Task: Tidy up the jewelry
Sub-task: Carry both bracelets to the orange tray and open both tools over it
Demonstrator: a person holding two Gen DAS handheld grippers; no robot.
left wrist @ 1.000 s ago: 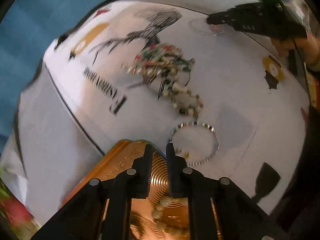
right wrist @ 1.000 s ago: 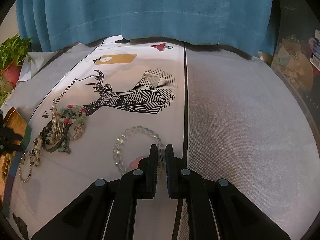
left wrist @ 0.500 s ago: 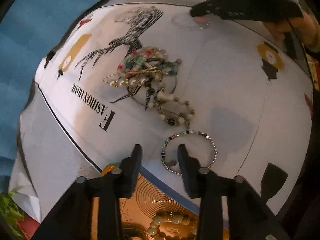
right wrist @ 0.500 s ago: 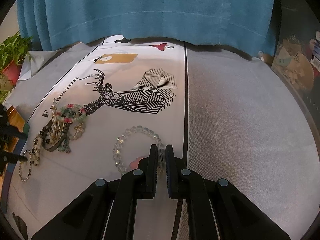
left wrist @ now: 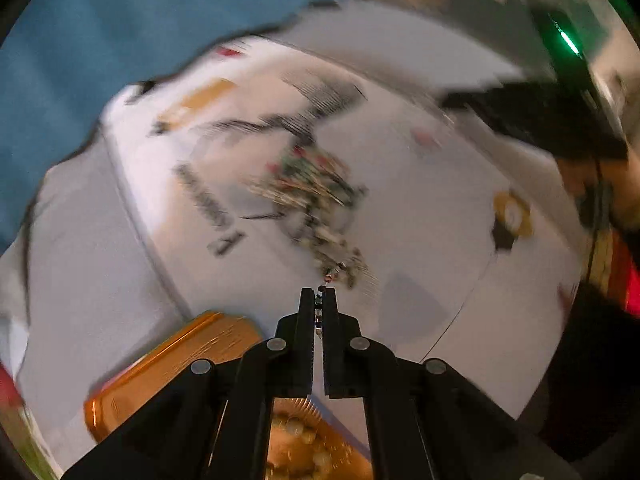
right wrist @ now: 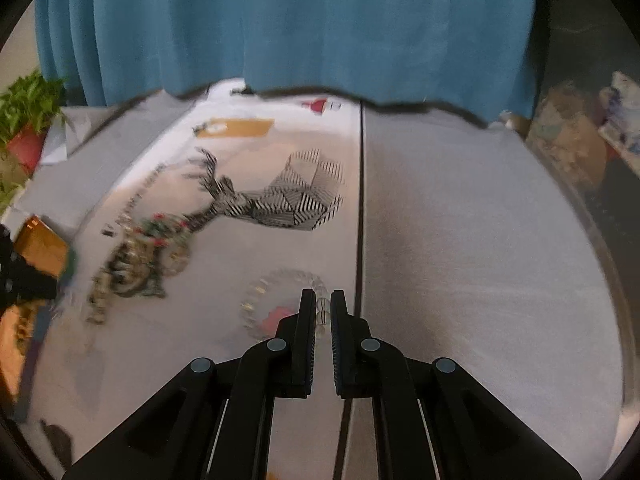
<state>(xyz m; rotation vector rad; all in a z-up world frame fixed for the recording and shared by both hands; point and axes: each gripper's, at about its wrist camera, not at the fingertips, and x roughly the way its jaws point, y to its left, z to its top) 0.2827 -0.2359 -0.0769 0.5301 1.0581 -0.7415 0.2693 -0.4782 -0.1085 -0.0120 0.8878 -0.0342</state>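
Jewelry lot on printed cloth, both grippers pinching bracelets.

Left gripper [left wrist: 319, 294]: fingers pressed nearly together, nipping a thin beaded bracelet [left wrist: 319, 312], seen only as a sliver between the pads. Below it, gold tray [left wrist: 172, 364] with pale beads [left wrist: 298, 430] inside. Beyond the tips, tangled pile of jewelry [left wrist: 316, 192], badly blurred, probably bead strands and pins, lying on the white cloth [left wrist: 420, 208] near the printed lettering. Right gripper [right wrist: 321, 298]: fingers closed on the clear bead bracelet [right wrist: 280, 280] at its near-right edge; the loop lies just left of the cloth's black stripe [right wrist: 361, 208]. Farther: deer print [right wrist: 272, 200], blue curtain [right wrist: 300, 20], potted plant [right wrist: 28, 112].
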